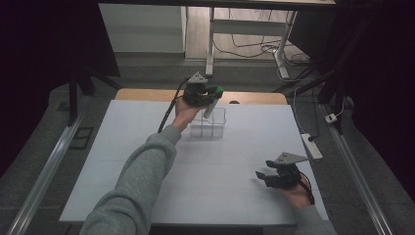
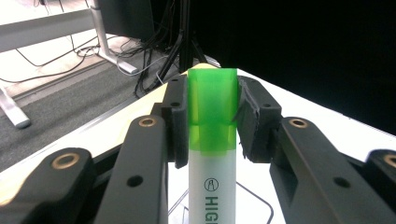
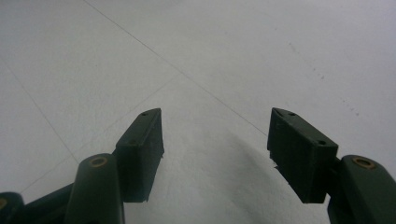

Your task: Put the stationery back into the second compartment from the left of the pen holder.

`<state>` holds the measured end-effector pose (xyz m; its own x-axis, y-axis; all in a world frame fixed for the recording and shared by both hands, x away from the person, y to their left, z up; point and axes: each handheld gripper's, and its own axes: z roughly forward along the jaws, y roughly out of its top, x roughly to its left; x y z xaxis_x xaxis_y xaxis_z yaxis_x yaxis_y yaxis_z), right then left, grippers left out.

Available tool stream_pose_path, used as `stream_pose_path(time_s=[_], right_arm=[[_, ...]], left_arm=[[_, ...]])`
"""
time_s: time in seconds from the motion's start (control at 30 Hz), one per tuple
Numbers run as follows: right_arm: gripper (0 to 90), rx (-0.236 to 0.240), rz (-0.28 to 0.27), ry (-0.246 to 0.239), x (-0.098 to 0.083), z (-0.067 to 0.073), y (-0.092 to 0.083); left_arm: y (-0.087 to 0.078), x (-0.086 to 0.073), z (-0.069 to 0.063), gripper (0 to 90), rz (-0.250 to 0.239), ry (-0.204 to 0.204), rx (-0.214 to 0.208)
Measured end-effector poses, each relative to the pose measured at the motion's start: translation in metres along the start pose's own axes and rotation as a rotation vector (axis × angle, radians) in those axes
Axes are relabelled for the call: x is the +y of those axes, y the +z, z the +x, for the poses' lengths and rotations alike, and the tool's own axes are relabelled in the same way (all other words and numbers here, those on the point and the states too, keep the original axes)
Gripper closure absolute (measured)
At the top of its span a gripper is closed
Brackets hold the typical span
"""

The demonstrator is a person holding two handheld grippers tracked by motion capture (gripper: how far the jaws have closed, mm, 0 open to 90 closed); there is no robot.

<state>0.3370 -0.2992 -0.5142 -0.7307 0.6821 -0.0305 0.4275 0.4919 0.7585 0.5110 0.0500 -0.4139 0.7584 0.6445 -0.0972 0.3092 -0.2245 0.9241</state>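
My left gripper (image 1: pixel 211 92) is shut on a highlighter (image 1: pixel 211 105) with a white barrel and a green cap, held above a clear plastic box (image 1: pixel 209 128) at the far middle of the table. The pen tilts, its lower end inside the box's opening. In the left gripper view both pads clamp the green cap (image 2: pixel 212 112), and the white barrel runs down toward the camera. My right gripper (image 1: pixel 263 177) hovers near the front right of the white table (image 1: pixel 147 161), open, with nothing between its fingers (image 3: pixel 140 149).
A power strip (image 1: pixel 311 146) lies on the floor beyond the table's right edge. Desk legs and cables (image 1: pixel 254 46) stand past the far edge. A grey-sleeved forearm (image 1: pixel 142 181) crosses the table's left half.
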Motion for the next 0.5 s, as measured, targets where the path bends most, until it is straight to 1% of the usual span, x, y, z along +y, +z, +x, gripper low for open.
stream_pose_path(time_s=[0.1, 0.13, 0.17, 0.23, 0.3, 0.37, 0.47, 0.5], right_arm=[[35.7, 0.001, 0.001, -0.002, 0.000, 0.000, 0.000], [35.7, 0.001, 0.001, -0.002, 0.000, 0.000, 0.000], [35.7, 0.000, 0.001, -0.001, 0.000, 0.000, 0.000], [35.7, 0.001, 0.001, -0.001, 0.000, 0.000, 0.000], [35.7, 0.001, -0.001, -0.001, 0.000, 0.000, 0.000], [35.7, 0.002, -0.001, -0.001, 0.000, 0.000, -0.001], [35.7, 0.003, -0.003, 0.001, 0.000, -0.001, -0.001], [35.7, 0.001, -0.003, 0.000, 0.000, -0.001, -0.002]], left_arm=[[0.001, -0.002, 0.001, 65.7, 0.019, 0.004, 0.001], [0.001, -0.004, 0.002, 64.6, 0.027, 0.003, -0.005], [0.000, -0.005, 0.002, 59.7, 0.036, 0.007, -0.006], [-0.003, -0.007, 0.002, 48.8, 0.053, 0.010, 0.008], [-0.008, -0.009, 0.002, 43.6, 0.067, 0.001, 0.008], [-0.014, -0.012, 0.001, 41.0, 0.081, 0.004, 0.005], [-0.028, -0.017, 0.002, 39.8, 0.083, -0.004, -0.001], [-0.034, -0.020, 0.001, 39.7, 0.089, 0.003, 0.003]])
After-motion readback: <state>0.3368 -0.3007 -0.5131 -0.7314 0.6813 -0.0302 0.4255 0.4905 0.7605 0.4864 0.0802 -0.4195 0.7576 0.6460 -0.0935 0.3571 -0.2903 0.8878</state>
